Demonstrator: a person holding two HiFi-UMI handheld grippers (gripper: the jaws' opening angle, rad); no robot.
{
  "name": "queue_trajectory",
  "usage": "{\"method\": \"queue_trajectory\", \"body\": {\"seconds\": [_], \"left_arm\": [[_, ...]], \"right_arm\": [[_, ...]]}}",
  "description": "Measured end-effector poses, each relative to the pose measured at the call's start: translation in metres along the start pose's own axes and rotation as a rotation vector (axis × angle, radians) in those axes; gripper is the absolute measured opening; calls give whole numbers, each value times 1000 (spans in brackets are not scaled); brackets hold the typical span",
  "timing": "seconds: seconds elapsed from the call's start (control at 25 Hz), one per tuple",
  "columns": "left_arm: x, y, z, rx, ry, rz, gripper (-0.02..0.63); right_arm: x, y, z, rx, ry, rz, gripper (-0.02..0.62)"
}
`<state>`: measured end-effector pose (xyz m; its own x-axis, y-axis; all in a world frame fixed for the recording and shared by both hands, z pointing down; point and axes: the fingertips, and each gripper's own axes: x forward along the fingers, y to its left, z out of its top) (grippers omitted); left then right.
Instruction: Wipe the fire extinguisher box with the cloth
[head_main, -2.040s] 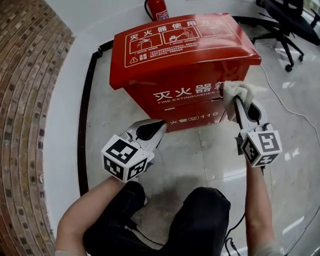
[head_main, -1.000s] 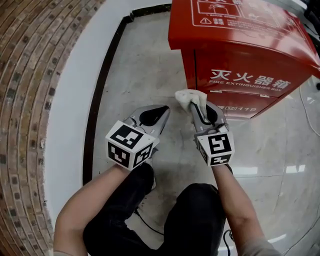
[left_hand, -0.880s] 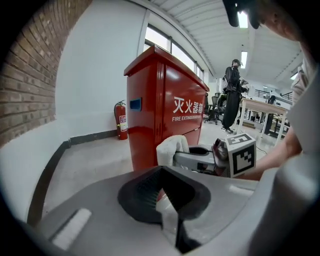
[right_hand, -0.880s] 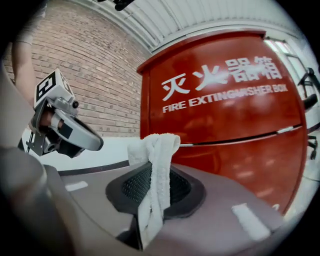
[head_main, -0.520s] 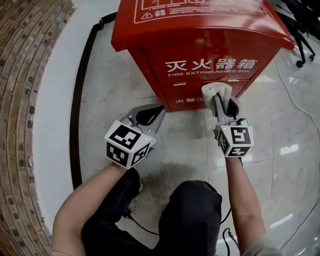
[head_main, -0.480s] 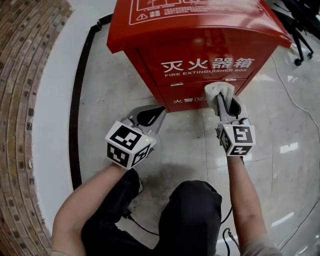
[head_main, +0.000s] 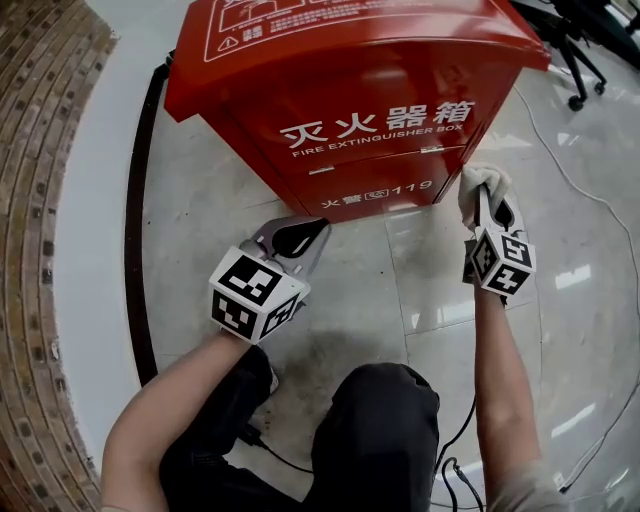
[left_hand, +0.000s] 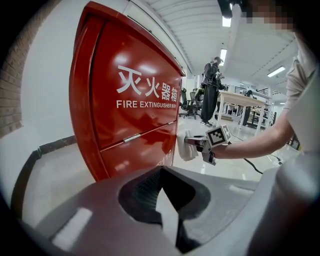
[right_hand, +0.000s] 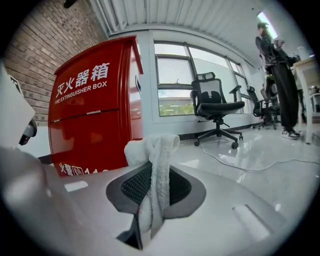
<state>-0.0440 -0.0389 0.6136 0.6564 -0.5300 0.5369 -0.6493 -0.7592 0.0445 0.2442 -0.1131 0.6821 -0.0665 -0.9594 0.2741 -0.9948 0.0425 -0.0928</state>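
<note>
The red fire extinguisher box (head_main: 340, 110) stands on the floor in front of me, with white lettering on its front. My right gripper (head_main: 484, 203) is shut on a white cloth (head_main: 476, 182), held beside the box's lower right corner; whether cloth and box touch I cannot tell. In the right gripper view the cloth (right_hand: 152, 150) runs up between the pads, and the box (right_hand: 95, 110) is to its left. My left gripper (head_main: 312, 232) hovers low before the box's bottom edge, shut, with nothing in it. The left gripper view shows the box front (left_hand: 125, 100) and the cloth (left_hand: 185, 147).
A curved brick wall (head_main: 40, 250) and a black floor strip (head_main: 135, 250) lie to the left. An office chair (right_hand: 217, 110) and a floor cable (head_main: 590, 200) are to the right. A person (left_hand: 210, 90) stands by tables further off. My knees (head_main: 380, 420) are below.
The right gripper has carried the cloth rightward along the box's lower front, out to its right corner. The left gripper has shifted only a little, staying low before the box.
</note>
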Motion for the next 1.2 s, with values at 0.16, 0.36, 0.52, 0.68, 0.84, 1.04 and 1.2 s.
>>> {"method": "queue_trajectory", "body": {"seconds": [0.16,0.36,0.52,0.68,0.84,1.04,1.2], "left_arm": [[-4,4,-18,-6,24,-1,0],[-13,19,-40,-30,47,16,0],[-22,28,-50,-52,51,33,0],[-35,32,-63,-75,62,56,0],[-54,37,-78,-102,74,100,0],[-74,45,-99,-122,98,142,0],[-80,50,-106,-125,111,155,0]], "right_arm": [[9,8,-34,84,31,-5,84],[19,72,-64,33,67,135,84],[18,131,-80,-50,103,262,84],[13,202,-88,-66,121,392,84],[8,292,-94,-103,140,574,84],[7,362,-115,-190,185,713,84],[15,363,-134,-269,213,715,84]]}}
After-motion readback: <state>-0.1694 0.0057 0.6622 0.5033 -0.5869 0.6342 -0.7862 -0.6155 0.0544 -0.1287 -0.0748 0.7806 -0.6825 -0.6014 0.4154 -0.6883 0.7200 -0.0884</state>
